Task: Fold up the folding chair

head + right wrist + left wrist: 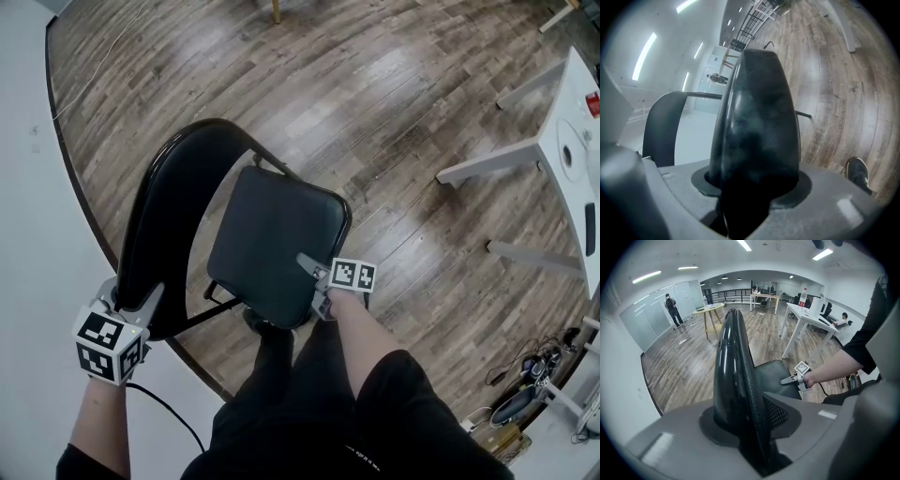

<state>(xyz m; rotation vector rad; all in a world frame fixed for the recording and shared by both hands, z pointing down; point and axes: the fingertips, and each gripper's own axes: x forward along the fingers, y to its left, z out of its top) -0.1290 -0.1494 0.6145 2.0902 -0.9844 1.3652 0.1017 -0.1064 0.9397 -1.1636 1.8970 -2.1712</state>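
Wood floor (394,103) of an open office. The folding chair (202,169) stands open. The left gripper (148,302) clamps the backrest's (173,216) near end, which rises from its jaws. The right gripper (317,281) clamps the seat's (272,234) near edge - the seat lies flat beyond those 2 jaws, towards the backrest.

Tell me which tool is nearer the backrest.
Left. The left tool is clamped on the backrest at its near end. The right tool is apart from the backrest, clamped on the seat at its near edge.
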